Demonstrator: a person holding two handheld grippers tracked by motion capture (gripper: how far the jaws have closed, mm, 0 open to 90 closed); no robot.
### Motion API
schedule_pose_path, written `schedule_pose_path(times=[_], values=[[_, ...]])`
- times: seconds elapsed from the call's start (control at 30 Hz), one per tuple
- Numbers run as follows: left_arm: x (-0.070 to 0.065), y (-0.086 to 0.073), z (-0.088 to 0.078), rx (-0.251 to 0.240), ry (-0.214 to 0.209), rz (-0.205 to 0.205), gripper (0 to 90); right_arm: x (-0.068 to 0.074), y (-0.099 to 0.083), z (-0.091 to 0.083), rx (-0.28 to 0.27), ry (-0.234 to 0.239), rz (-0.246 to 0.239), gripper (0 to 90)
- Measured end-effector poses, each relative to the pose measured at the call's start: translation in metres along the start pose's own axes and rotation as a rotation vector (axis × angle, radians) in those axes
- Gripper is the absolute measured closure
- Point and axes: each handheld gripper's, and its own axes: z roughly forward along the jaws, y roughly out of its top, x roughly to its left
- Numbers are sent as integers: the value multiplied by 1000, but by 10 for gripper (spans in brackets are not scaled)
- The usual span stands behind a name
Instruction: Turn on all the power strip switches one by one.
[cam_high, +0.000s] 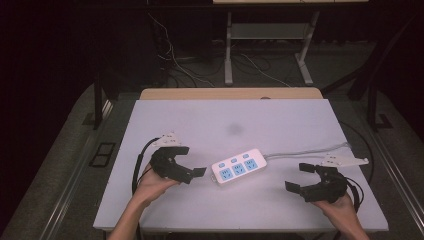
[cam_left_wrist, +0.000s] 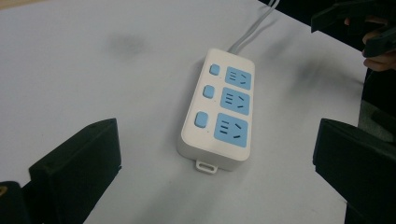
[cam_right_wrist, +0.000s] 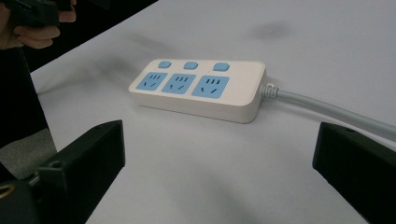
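Power strip: we see a white power strip (cam_high: 238, 167) lying flat on the white desk (cam_high: 280, 125), a little nearer the person's edge than the middle, set at a slant.
Sockets: three blue sockets (cam_left_wrist: 233, 101) run in a row along its top face, all of them free.
Switches: three small blue switches (cam_left_wrist: 208, 91) sit beside the sockets, one to each.
Hanging tab: a small white tab (cam_left_wrist: 206, 167) sticks out from the short end that faces the left tool.
Cable: a grey cable (cam_high: 305, 151) leaves the strip's far end and runs across the desk toward the right edge; in the right gripper view we see it (cam_right_wrist: 327, 110) come out through a ribbed sleeve.
Left tool: the left tool (cam_high: 192, 161) is held in the person's left hand (cam_high: 152, 185) just beside the strip's near end, not touching it; its black jaws stand wide apart with nothing between them, and the strip lies ahead of them in the left gripper view.
Right tool: the right tool (cam_high: 298, 176) is held in the right hand (cam_high: 342, 207) to the right of the strip and clear of it, close to the front right corner of the desk; its jaws too are spread and hold nothing.
Desk mark: we make out a faint grey smudge (cam_high: 234, 129) on the desk behind the strip.
Surroundings: beyond the desk stands a white metal frame (cam_high: 229, 50) on a dark floor with loose wires (cam_high: 175, 60).
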Motion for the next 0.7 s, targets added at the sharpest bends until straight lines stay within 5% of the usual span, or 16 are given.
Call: schedule_pose_path(times=[0.7], values=[[6,20,28,111,-26,39,3,0,-1,-1,1,-1,-7,22]])
